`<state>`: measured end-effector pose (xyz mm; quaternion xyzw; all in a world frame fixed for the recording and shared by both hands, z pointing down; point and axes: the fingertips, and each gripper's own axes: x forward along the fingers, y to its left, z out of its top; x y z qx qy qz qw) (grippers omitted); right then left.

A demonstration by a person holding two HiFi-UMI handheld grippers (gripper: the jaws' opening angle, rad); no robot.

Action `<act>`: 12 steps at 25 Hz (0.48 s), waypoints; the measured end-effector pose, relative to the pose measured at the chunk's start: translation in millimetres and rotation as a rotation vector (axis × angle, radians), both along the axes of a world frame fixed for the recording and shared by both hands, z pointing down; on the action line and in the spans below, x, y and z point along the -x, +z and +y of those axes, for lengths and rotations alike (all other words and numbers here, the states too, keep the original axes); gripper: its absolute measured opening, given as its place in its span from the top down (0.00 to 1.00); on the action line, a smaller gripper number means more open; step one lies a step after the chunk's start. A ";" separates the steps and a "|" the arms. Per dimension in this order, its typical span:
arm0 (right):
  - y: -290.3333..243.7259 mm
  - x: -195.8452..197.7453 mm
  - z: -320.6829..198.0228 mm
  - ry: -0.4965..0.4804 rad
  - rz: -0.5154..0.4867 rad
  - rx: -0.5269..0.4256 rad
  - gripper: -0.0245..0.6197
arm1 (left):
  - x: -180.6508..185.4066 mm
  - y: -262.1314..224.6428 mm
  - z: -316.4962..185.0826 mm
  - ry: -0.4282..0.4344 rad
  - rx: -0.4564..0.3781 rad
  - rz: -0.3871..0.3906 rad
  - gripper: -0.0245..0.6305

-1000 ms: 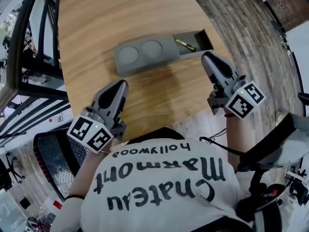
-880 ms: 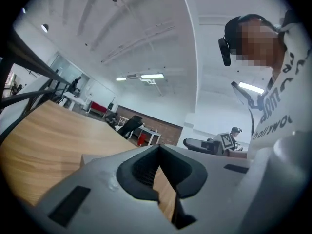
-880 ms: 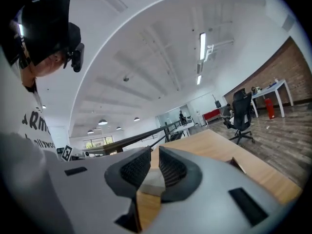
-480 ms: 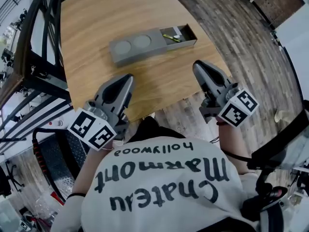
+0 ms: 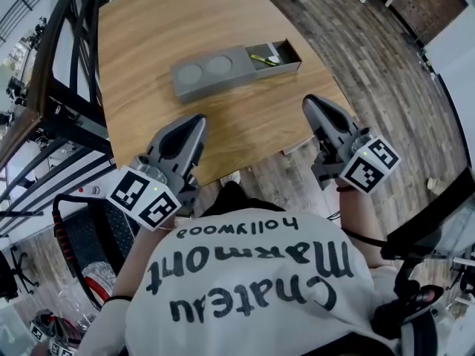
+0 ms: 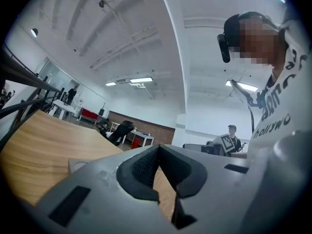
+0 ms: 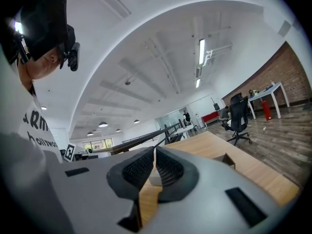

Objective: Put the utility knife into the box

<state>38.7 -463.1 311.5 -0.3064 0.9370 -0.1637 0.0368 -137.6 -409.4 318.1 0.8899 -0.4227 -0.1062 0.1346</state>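
Observation:
A long grey box (image 5: 215, 73) lies on the wooden table (image 5: 148, 21). Its compartment at the right end is open, and a yellow utility knife (image 5: 263, 58) lies inside it. My left gripper (image 5: 195, 123) hangs over the table's near edge, shut and empty, well short of the box. Off the table's near right corner, over the floor, my right gripper (image 5: 309, 104) is also shut and empty. In the left gripper view the jaws (image 6: 158, 148) meet tip to tip. The right gripper view shows my right gripper (image 7: 154, 151) shut too, with the box's open end (image 7: 227, 159) beyond it.
Black metal railing (image 5: 59, 65) runs along the table's left side. Wood-plank floor (image 5: 356, 65) lies to the right and near my body. An office chair (image 7: 239, 116) and desks stand far off. A person (image 6: 232, 133) stands in the background.
Over the last second both grippers drew back from the box toward my body, and the table now sits farther away. Both stayed shut. The knife has not moved.

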 end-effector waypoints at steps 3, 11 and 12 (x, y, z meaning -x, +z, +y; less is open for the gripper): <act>-0.5 2.9 -11.9 0.010 -0.002 -0.002 0.93 | 4.9 1.0 -8.8 0.001 0.005 -0.002 0.95; 6.0 2.9 -22.2 0.019 0.004 -0.007 0.93 | 10.9 5.1 -17.0 -0.004 0.007 0.003 0.95; 7.4 3.5 -22.4 0.017 0.005 -0.005 0.93 | 11.9 6.2 -17.5 -0.006 0.009 0.005 0.95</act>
